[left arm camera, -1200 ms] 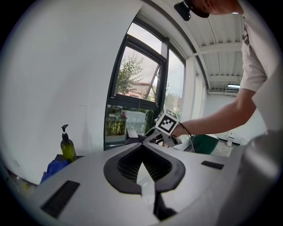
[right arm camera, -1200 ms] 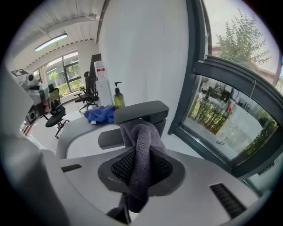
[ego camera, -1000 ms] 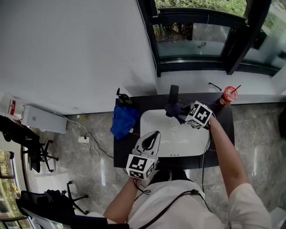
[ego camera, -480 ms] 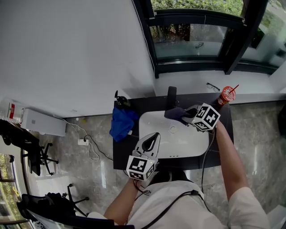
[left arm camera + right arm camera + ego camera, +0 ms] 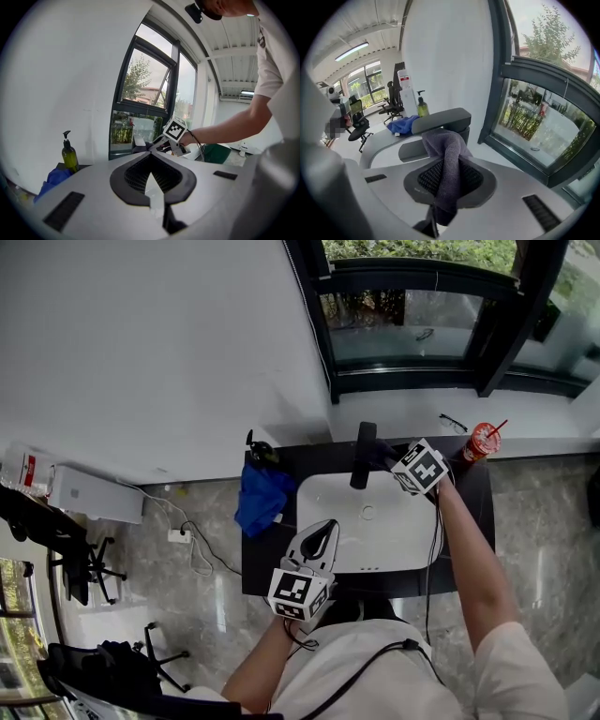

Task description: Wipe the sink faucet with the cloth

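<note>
Head view, sink: A white rounded sink basin (image 5: 394,532) sits in a black bench (image 5: 265,559). Its dark grey flat-spout faucet (image 5: 360,465) stands at the basin's 12 o'clock.
Head view, right hand-held gripper (image 5: 390,461): Just beside the faucet's top, at its 3 o'clock, with a grey-purple woven cloth (image 5: 382,456) bunched between the two.
Head view, left hand-held gripper (image 5: 324,526): Over the basin's rim at 7 o'clock, well apart from the faucet.
Head view, bench: A crumpled blue rag (image 5: 261,493) lies at the basin's 9 o'clock. A red cup with a straw (image 5: 482,440) stands at 2 o'clock.
Left gripper view, jaws: Drawn together to a point (image 5: 151,154), nothing between them. An olive pump bottle (image 5: 70,154) stands at 9 o'clock.
Right gripper view, jaws: Clamped on the cloth (image 5: 446,161), which rises from between them. Its far end is against the faucet (image 5: 440,121), under the spout.
</note>
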Demonstrator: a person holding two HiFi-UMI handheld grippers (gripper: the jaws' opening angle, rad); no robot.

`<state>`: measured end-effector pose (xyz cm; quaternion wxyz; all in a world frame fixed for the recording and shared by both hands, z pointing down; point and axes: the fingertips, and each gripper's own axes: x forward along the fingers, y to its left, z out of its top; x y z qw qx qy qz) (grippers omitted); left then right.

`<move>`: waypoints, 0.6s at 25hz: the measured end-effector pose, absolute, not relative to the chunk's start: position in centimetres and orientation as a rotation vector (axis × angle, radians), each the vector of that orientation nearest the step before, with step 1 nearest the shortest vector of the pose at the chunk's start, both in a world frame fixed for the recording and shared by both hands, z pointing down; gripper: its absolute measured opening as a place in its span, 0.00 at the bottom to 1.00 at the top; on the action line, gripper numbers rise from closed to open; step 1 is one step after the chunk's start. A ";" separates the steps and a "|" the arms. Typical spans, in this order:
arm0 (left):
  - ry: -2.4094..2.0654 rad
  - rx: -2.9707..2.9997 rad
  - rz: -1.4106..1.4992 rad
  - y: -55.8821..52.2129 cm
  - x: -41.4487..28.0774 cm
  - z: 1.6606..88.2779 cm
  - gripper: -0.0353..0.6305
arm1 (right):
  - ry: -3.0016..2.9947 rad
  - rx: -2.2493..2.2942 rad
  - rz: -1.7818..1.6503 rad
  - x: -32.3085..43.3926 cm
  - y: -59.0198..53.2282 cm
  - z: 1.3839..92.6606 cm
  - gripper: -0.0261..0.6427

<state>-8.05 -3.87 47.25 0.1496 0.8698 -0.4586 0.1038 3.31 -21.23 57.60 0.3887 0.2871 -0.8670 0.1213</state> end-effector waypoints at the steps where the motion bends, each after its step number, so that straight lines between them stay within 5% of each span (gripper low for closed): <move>1: -1.319 2.499 0.298 -3.9 -8.1 47.3 0.04 | -2.200 0.697 0.311 3.0 -20.8 57.9 0.12; 15: -1.291 2.513 0.288 -4.3 -7.1 47.1 0.04 | -2.235 0.006 0.459 -0.2 -7.5 57.8 0.12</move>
